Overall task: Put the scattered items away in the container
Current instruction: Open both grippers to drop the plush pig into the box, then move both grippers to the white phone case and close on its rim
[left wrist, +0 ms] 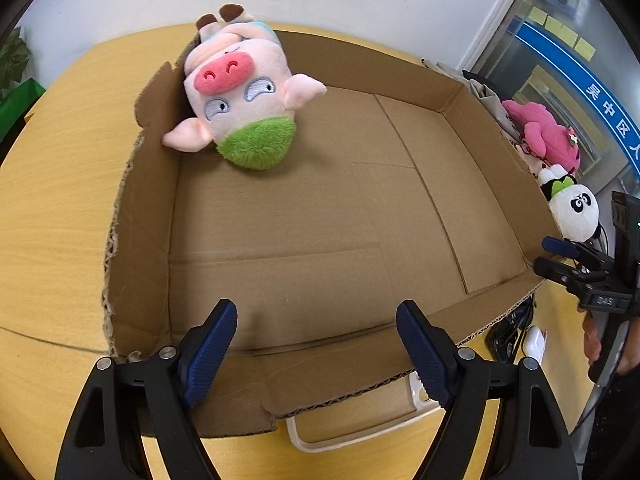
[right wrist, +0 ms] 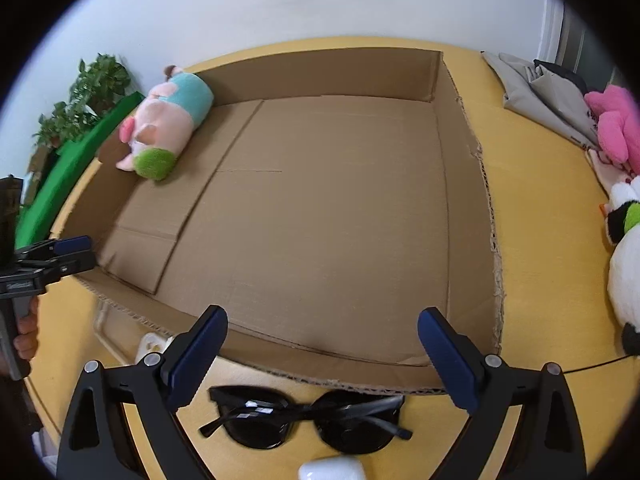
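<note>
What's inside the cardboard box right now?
Only the pig plush, lying in a far corner of the cardboard box, head toward the middle. The rest of the floor shows bare. Anything under the plush is hidden.

Your pig plush lies upside down in the cardboard box's far corner; black sunglasses sit folded outside its near wall.

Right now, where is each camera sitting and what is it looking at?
Left wrist: rides the left hand-held gripper, faces the cardboard box and pig toy; its open fingers show.
Right wrist: rides the right hand-held gripper, looks over sunglasses into the box; its open fingers show.
Shared: box, pig toy, each other's gripper.
</note>
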A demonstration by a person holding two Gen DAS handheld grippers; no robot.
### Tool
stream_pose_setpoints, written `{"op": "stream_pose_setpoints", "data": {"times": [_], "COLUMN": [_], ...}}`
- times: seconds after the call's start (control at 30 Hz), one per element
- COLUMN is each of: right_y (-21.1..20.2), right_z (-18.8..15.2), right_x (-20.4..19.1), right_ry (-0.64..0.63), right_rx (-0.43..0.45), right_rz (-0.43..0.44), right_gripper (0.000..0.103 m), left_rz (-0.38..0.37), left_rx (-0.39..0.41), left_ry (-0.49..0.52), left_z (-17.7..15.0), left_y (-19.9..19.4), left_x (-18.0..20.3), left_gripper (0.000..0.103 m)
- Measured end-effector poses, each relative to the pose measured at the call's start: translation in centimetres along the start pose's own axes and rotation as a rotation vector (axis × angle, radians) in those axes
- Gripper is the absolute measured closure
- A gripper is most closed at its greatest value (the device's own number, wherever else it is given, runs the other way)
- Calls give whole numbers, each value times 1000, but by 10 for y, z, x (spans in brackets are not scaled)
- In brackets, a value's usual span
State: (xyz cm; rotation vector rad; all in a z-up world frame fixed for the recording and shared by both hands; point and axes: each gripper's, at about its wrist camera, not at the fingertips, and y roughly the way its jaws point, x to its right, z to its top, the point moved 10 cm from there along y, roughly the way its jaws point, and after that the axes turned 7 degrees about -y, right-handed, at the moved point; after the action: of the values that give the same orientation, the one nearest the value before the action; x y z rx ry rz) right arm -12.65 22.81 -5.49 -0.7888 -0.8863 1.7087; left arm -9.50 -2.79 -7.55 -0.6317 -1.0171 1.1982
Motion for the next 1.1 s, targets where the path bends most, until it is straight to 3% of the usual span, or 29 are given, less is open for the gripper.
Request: {"op": "stream_pose_setpoints", "data": {"times": [0.17,0.23,0.3,0.43,0.67,0.77,1.1], "right_y": [-54,-76,-89,-85,-49,-44,-35], "right_z": [-9,-15,-26,-52,-73,-70,-58], "right_x": [-11,-17,-27,-59,-92,-102,-127], "right_ry": [4,17,22,26,74,81,36], "right_rx": [128,183,213,219,162,164,155], "right_rz": [12,20,19,24,-13,-15,-39], "right_gripper": [5,5,5,5,5,5,6], "left_rz": [-6,-8,-13,-11,10,-27,-16], "left_rx": [121,167,186,169,121,115,83], "left_ry": [30,55,84,101,9,-19,-62], "left_z": [0,-9,-23,-51,-81,-83,-79], "left_y": [-45,-65,-75,-70,-40,-35,-18], "left_x": [10,19,30,35,11,9,-8], "left_gripper": [15,4,3,3,3,3,7]}}
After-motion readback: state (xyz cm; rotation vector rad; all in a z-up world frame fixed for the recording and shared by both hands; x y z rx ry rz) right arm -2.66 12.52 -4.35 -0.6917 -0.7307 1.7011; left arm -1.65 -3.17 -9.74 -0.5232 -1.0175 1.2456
